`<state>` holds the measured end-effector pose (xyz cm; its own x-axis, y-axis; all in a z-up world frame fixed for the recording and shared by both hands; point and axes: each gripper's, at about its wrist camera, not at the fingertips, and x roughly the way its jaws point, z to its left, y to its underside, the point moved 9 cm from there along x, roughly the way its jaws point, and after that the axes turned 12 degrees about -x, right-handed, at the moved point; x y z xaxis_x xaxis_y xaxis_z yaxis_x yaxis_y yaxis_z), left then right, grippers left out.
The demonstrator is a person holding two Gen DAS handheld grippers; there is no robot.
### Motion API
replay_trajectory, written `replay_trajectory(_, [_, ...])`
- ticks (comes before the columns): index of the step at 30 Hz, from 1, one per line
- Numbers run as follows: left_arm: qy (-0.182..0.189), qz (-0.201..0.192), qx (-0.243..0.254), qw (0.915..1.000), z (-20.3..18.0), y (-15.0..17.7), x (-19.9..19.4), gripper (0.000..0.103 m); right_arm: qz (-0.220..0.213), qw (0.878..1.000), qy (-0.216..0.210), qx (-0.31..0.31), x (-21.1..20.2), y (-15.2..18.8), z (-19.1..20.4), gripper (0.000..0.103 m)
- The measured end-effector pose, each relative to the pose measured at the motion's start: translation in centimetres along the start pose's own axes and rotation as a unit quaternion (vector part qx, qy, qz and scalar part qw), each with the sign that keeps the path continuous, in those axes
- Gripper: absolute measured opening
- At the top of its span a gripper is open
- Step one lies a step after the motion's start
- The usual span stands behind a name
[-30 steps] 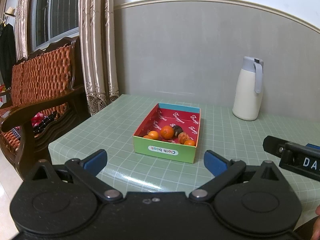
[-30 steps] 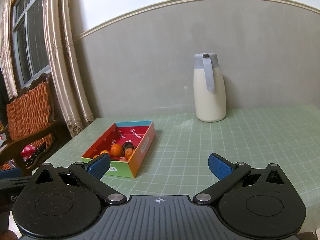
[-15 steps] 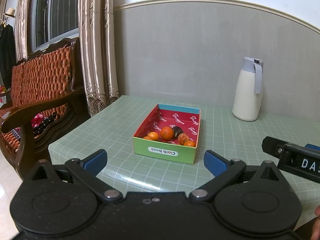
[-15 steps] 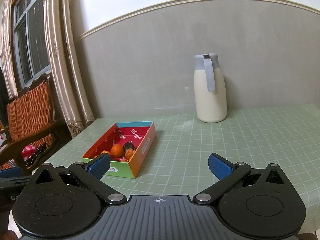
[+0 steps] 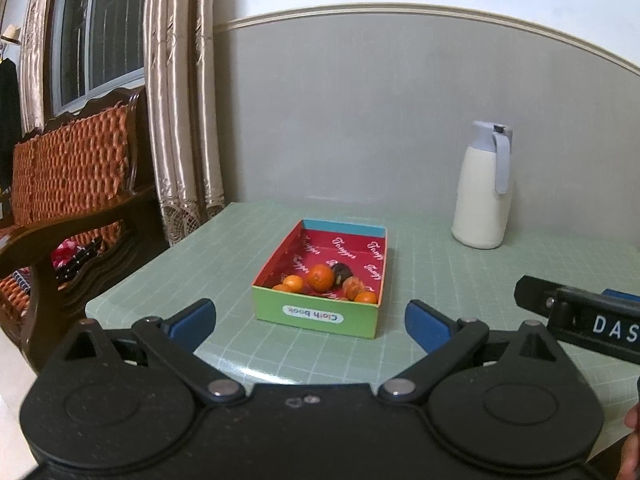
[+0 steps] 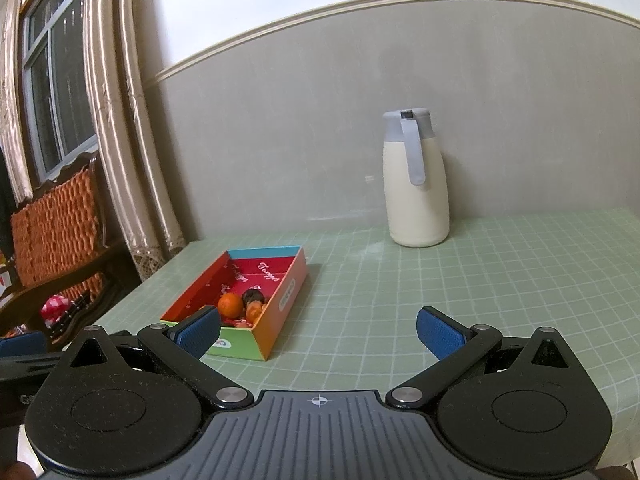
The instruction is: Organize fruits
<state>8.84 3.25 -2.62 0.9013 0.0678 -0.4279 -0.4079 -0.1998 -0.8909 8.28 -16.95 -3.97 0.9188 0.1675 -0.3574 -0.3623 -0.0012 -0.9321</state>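
Left wrist: fruits (image 5: 325,282) beyond spread left gripper (image 5: 311,320).

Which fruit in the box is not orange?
The dark brown, almost black fruit in the box. It lies just right of the largest orange, while every other fruit there is orange.

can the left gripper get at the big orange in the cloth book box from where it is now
Probably yes. The left gripper is open and empty, facing the box, whose top is open. The biggest orange lies uncovered, though a dark fruit sits close beside it.
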Motion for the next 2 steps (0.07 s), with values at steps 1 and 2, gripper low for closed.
replay_trajectory(1, [-0.002, 0.000, 0.000, 1.0000, -0.04, 0.03, 0.09, 0.095, 0.001, 1.000, 0.001, 0.001, 0.09, 0.05, -0.10, 0.103])
replay_trajectory(2, [-0.005, 0.002, -0.001, 1.0000, 0.00, 0.03, 0.25, 0.097, 0.002, 1.000, 0.002, 0.003, 0.22, 0.01, -0.20, 0.103])
